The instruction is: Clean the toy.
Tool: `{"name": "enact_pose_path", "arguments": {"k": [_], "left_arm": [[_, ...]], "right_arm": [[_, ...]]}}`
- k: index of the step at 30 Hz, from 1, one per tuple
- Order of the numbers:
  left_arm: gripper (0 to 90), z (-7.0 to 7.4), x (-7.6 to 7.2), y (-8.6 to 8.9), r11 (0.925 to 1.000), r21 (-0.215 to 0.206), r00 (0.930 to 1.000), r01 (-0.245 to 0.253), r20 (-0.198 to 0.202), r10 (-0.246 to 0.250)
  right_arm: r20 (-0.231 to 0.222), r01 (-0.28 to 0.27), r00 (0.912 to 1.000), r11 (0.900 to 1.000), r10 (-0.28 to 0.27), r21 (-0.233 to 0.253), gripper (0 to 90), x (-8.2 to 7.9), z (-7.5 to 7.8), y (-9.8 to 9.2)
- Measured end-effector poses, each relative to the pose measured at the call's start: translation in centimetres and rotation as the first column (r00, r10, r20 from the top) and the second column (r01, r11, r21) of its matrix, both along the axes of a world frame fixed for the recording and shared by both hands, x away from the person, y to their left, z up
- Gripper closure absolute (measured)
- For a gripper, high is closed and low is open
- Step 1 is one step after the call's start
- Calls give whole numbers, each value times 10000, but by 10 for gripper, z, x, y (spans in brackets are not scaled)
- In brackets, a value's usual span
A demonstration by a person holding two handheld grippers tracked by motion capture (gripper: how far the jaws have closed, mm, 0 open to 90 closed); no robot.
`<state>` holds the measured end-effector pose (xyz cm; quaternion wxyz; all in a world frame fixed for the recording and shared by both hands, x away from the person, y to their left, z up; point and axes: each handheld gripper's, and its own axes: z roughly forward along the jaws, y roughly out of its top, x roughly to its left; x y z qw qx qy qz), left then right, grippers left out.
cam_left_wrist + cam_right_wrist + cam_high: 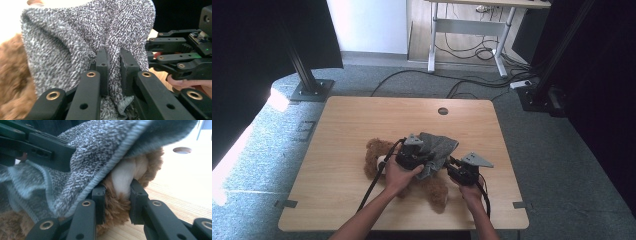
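A brown teddy bear [379,159] lies on the wooden tabletop [352,125], near the middle and toward the person's side, with its head at the left of the high view and a leg [437,192] reaching toward the near edge. A grey knitted garment [438,147] is draped over the bear's body, bunched up between the two claws. The left claw [422,159], held in the person's left hand [398,176], is clamped on a fold of that grey knit: in the left gripper view the fabric [100,32] runs down between the two black jaws, which stand close together with the cloth pinched between them. The right claw [452,164], held in the right hand [472,192], sits just beside the garment's right side. In the right gripper view its jaws are closed on a brown furry limb of the bear with a pale pad [123,178], the fur pressed between them, while the hemmed edge of the knit [105,147] hangs over the limb from above. The two claws are near each other, the left one's frame visible at the upper left of the right gripper view. A round hole [442,111] marks the tabletop's far edge
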<state>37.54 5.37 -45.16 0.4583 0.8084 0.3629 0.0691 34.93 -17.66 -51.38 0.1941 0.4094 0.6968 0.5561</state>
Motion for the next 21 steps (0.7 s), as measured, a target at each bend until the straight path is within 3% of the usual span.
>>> {"name": "enact_pose_path", "arguments": {"k": [6, 8, 9, 11, 12, 13, 14, 15, 16, 17, 18, 19, 21], "left_arm": [[790, 6, 1, 19, 9983, 213, 9982, -551, 239, 545], [790, 10, 7, 40, 9929, 356, 9932, -1131, 322, 1120], [789, 10, 7, 40, 9929, 356, 9932, -1131, 322, 1120], [789, 10, 14, 59, 9871, 457, 9880, -1535, 241, 1525], [789, 9, 16, 68, 9824, 541, 9838, -1787, 217, 1778], [789, 6, 21, 90, 9754, 562, 9770, -2129, -6, 2133], [789, 6, 21, 90, 9754, 562, 9770, -2129, -6, 2133], [788, 3, 22, 112, 9728, 205, 9727, -2307, -221, 2312], [788, 3, 22, 112, 9728, 205, 9727, -2307, -221, 2312], [787, 3, 19, 130, 9675, -84, 9673, -2529, -203, 2527], [788, 3, 19, 130, 9675, -84, 9673, -2529, -203, 2527], [787, 5, 17, 147, 9597, -239, 9599, -2799, -231, 2794], [786, 2, 16, 161, 9579, -317, 9575, -2854, -524, 2835]], "right_arm": [[61, -88, 9999, 9999, 88, -55, 709, -1, 0, 3], [90, -95, 9999, 9999, 95, -52, 709, -1, 0, 2], [90, -95, 9999, 9999, 95, -52, 709, -1, 0, 2], [101, -114, 9999, 9999, 115, -66, 709, -2, -1, 1], [101, -114, 9999, 9999, 115, -66, 709, -2, -1, 1], [118, -112, 9999, 9999, 113, -103, 708, -1, -1, 0], [118, -112, 9999, 9999, 113, -103, 708, -1, -1, 0], [141, -121, 9998, 9998, 123, -159, 708, -1, -2, 0], [141, -121, 9998, 9998, 123, -159, 708, -1, -2, 0], [204, -94, 9997, 9996, 99, -276, 709, -2, -2, 0], [204, -94, 9997, 9996, 99, -276, 709, -2, -2, 0], [291, 23, 9996, 9990, -10, -448, 709, -2, -1, 1], [316, 130, 9994, 9986, -114, -520, 709, -2, -1, 0]]}}
